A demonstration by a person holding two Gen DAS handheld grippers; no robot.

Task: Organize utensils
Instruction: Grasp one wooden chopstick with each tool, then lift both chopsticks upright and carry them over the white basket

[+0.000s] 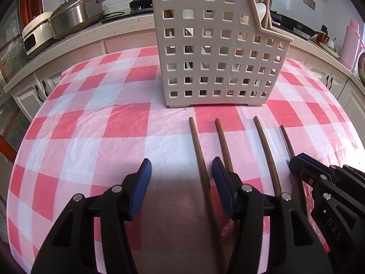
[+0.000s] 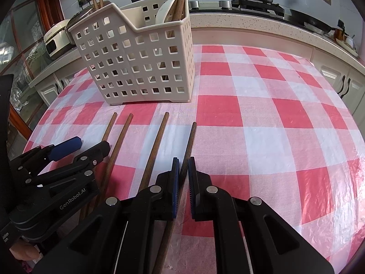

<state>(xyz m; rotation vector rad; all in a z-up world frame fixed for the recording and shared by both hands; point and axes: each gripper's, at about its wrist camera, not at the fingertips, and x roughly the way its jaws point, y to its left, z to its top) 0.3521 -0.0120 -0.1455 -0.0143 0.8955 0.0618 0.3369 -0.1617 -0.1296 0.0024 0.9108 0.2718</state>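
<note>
Chopsticks lie in a row of four on the checked table, tips toward the perforated utensil caddy, probably so each can be taken singly and dropped in.

In the left wrist view, the left gripper has its blue-padded fingers spread, and the leftmost chopstick runs between them, close to the right-hand finger, with no pad pressing on it. The second chopstick passes just outside that finger, the third further right. The right gripper sits over the fourth chopstick; the letters "DAS" are readable on its body. The caddy stands well ahead of the fingertips and already holds wooden utensils upright.

In the right wrist view, the right gripper has its fingers pressed nearly together, pinching the rightmost chopstick, which runs straight ahead from the pads; the grip sits partway along the stick, likely for balance. The left gripper appears to the left, marked "GenRobot.AI". The caddy stands ahead and to the left.
</note>
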